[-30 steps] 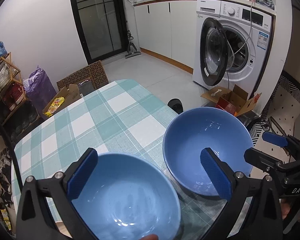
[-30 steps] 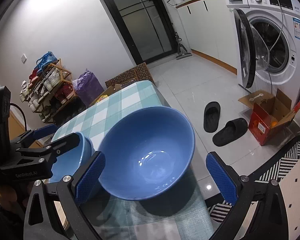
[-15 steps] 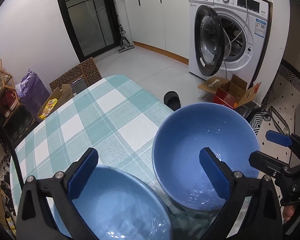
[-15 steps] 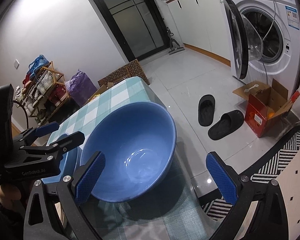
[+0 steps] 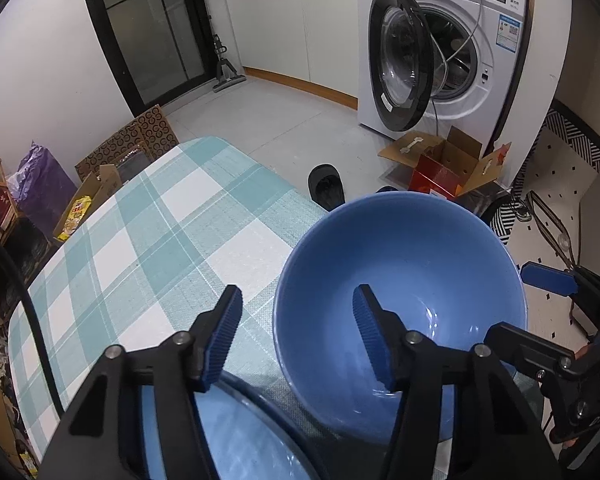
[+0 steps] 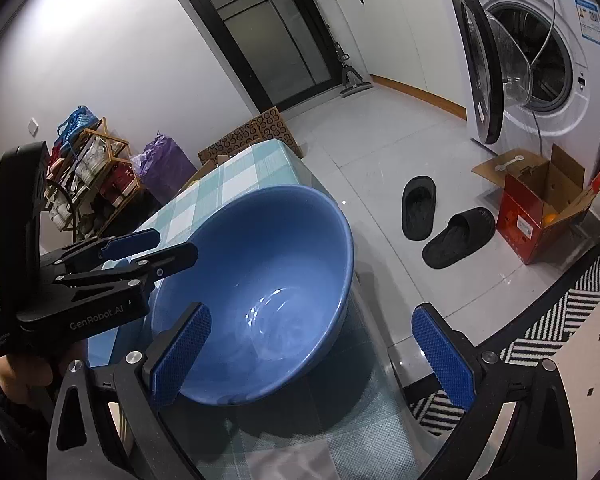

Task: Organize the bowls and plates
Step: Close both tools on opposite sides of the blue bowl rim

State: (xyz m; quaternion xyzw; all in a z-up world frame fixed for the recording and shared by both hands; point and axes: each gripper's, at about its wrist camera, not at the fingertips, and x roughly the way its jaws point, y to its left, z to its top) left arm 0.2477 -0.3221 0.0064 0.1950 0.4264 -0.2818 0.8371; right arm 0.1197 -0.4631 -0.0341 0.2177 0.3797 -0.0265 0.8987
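A large deep-blue bowl [image 5: 400, 264] [image 6: 268, 272] stands at the table's right edge. My left gripper [image 5: 296, 336] [image 6: 160, 246] straddles its left rim, one finger inside and one outside. Its jaws are closing, but the pads are not pressing on the rim. A paler blue bowl [image 5: 228, 440] [image 6: 102, 346] sits under the left gripper, mostly hidden by it. My right gripper [image 6: 310, 356] [image 5: 530, 308] hangs wide open at the big bowl's right side, its left finger over the bowl and its right finger outside.
A teal and white checked cloth covers the table [image 5: 160, 240]. Past its right edge on the floor are black slippers [image 6: 440, 220], an open red box [image 6: 540, 216] and a striped rug [image 6: 560, 320]. A washing machine [image 5: 440, 48] stands with its door open. A shoe rack [image 6: 92, 168] is far left.
My left gripper moved right, off the pale bowl and onto the big bowl's left rim, and its jaws narrowed. The right gripper sank a little toward the bowl, still wide open.
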